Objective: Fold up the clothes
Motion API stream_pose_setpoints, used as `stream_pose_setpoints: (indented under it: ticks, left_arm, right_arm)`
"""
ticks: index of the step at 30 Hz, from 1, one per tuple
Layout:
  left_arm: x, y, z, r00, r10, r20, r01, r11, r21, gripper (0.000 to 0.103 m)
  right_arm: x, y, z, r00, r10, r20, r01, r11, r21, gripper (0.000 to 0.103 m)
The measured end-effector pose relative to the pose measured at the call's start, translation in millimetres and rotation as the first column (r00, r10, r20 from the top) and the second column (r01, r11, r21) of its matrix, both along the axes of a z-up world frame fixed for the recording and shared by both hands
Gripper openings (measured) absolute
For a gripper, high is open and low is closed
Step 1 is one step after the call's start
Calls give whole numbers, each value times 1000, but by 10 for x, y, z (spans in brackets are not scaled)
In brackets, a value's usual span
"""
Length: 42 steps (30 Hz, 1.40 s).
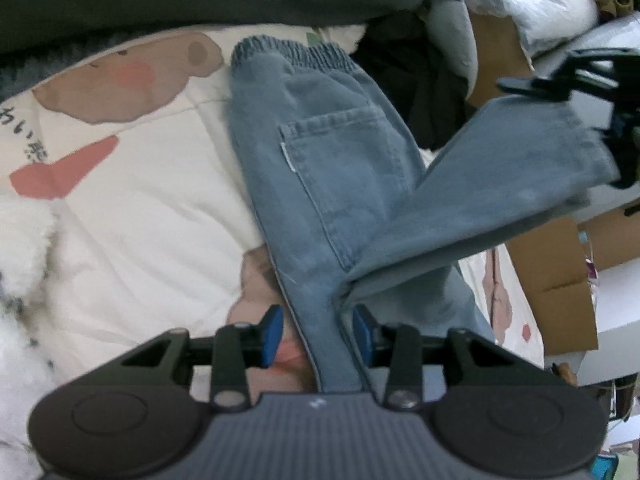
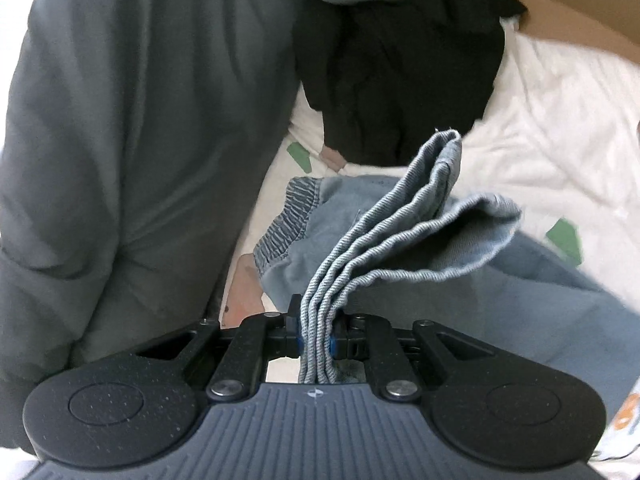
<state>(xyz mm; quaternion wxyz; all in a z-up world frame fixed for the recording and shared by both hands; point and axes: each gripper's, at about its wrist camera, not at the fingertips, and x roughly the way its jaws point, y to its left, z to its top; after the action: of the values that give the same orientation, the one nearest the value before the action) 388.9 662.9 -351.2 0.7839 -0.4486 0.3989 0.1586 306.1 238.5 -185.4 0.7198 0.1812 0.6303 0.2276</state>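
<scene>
Denim jeans (image 1: 320, 152) laid flat on a cream quilt (image 1: 132, 208) with a bear print, waistband far, pocket up, one leg folded back and raised toward the right. Left gripper (image 1: 318, 326) part open, blue pads either side of the fold without visibly pressing it. Right gripper (image 2: 316, 334) clamped on the stacked hem layers, cuff fanning out above the waistband, grey garment (image 2: 132, 140) left, black one (image 2: 404, 80) beyond.
</scene>
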Motion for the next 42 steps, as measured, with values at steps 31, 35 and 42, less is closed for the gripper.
stream_pose_setpoints:
  ticks: [31, 35, 42]
  left_arm:
    - [548, 929, -266, 970, 234, 71, -238, 970, 56, 75]
    - [536, 972, -353, 954, 278, 112, -285, 956, 61, 75]
    - [484, 1099, -431, 923, 342, 178, -352, 936, 29, 63]
  right_arm:
    - [396, -1023, -527, 990, 29, 135, -30, 1000, 4, 51]
    - [481, -895, -720, 981, 89, 171, -98, 994, 43, 51]
    - [637, -180, -912, 863, 355, 359, -362, 931, -50, 51]
